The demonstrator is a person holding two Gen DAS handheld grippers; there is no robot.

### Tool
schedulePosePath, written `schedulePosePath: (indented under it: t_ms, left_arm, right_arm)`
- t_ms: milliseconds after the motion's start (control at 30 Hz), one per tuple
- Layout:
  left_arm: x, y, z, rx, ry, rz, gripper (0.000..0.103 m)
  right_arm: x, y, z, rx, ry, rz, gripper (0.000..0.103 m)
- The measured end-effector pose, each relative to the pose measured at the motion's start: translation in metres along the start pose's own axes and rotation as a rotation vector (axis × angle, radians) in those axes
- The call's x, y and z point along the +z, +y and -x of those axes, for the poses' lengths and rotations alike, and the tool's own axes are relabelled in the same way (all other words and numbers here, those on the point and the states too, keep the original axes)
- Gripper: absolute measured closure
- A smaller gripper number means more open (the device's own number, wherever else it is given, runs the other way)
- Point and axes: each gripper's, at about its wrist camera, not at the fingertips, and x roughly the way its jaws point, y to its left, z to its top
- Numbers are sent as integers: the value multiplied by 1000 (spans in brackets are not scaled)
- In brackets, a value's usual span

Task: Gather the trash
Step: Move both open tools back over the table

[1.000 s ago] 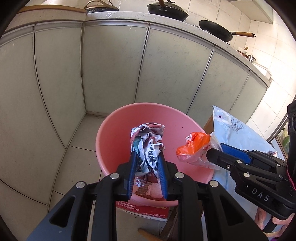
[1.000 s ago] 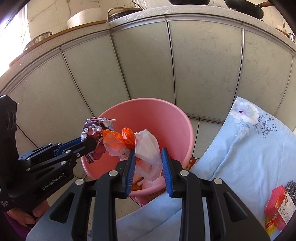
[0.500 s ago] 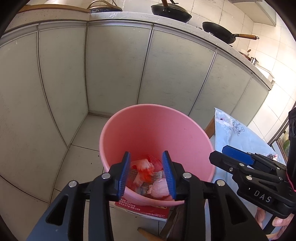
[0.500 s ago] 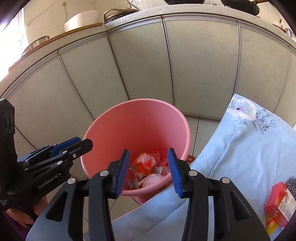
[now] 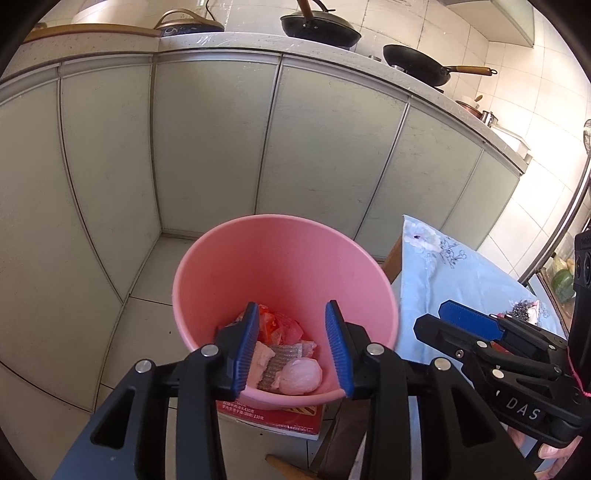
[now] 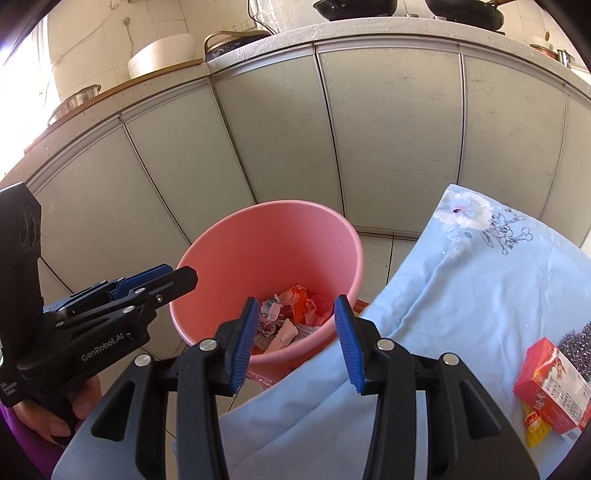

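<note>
A pink bucket (image 5: 280, 258) stands on the floor by the kitchen cabinets and holds crumpled wrappers and an orange bag (image 5: 284, 354). It also shows in the right wrist view (image 6: 273, 243), with the trash (image 6: 295, 314) at its bottom. My left gripper (image 5: 291, 347) is open and empty above the bucket's near rim. My right gripper (image 6: 297, 341) is open and empty, above the near rim and the table edge. Each gripper shows in the other's view, the right one (image 5: 465, 325) and the left one (image 6: 155, 284).
A light blue flowered cloth (image 6: 461, 295) covers the table to the right of the bucket. A red box (image 6: 554, 380), a yellow packet (image 6: 535, 428) and a steel scourer (image 6: 580, 343) lie on it. Grey cabinet doors (image 5: 207, 147) stand behind. Pans (image 5: 317, 26) sit on the counter.
Both grippers opened and dropped their trash into the bucket: the left let go of the crumpled wrapper, the right the orange and clear bag. Both have since drawn back a little.
</note>
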Motion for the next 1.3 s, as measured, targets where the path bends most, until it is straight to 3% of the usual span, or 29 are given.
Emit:
schedulePosePath:
  t_ms: [400, 800, 1000, 1300]
  left_arm:
    - [0, -33, 5, -52, 7, -67, 67]
    - [-6, -83, 4, -148, 43, -152, 67]
    - [-10, -124, -3, -237, 88, -196, 67]
    - [-11, -217, -17, -368, 129, -350, 66]
  right_arm:
    - [-22, -41, 39, -64, -25, -78, 60]
    - [-54, -90, 95, -194, -73, -157, 60]
    - [-75, -115, 125, -278, -95, -196, 60]
    - [-106, -168, 163, -375, -139, -328, 60]
